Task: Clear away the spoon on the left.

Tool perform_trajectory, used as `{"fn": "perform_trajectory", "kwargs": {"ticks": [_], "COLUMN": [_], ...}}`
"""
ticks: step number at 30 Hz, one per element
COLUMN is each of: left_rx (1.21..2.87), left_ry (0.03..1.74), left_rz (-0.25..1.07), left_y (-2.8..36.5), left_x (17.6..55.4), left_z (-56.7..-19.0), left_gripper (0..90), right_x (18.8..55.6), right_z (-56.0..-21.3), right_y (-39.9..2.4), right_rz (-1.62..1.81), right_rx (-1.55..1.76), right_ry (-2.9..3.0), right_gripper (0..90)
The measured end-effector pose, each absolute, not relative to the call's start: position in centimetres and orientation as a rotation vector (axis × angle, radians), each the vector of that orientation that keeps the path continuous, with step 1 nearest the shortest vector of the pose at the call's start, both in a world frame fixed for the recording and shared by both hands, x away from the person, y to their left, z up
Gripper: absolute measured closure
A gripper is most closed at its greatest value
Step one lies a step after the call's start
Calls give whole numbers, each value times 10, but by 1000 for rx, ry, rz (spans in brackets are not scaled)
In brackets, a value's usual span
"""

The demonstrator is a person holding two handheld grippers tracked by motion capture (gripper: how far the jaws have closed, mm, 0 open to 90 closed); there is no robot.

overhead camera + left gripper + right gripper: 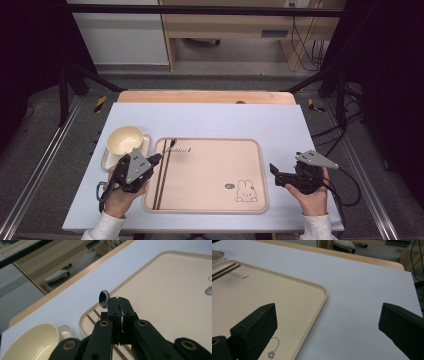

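Desk [210, 117], white-topped. Tray [210, 205] lies at the near middle; a pair of chopsticks [161, 175] rests along its left edge. Off the tray's far-left corner, a small dish [107, 161] carries an empty cream bowl [125, 140].

Left gripper [159, 158] is clenched on a metal spoon [103, 299], bowl end poking past the jaws, over the tray's left edge above the chopsticks. Step looks like laying the spoon down; next calls for lowering it beside the chopsticks, then letting go.

Right gripper [274, 171] idle, jaws spread, off the tray's right edge.

Even bright overhead light, soft faint shadows, dark room edges, high view slightly soft, near tongs blurred
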State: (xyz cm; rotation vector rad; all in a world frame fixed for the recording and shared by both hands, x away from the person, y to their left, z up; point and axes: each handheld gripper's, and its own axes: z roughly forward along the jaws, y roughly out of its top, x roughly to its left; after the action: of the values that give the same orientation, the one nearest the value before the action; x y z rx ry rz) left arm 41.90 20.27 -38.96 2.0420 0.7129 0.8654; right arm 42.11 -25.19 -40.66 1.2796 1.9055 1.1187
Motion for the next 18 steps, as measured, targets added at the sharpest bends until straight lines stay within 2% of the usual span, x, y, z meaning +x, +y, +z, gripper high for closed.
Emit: {"fn": "perform_trajectory", "kwargs": {"ticks": [18], "left_rx": [2163], "left_ry": [673], "left_rz": [866], "left_y": [173], "left_x": [431], "left_z": [-417], "left_gripper": [888], "right_x": [422], "right_z": [-408], "right_y": [-250], "right_rz": [1114], "right_rx": [1281], "right_ry": [1917], "right_gripper": [22]}}
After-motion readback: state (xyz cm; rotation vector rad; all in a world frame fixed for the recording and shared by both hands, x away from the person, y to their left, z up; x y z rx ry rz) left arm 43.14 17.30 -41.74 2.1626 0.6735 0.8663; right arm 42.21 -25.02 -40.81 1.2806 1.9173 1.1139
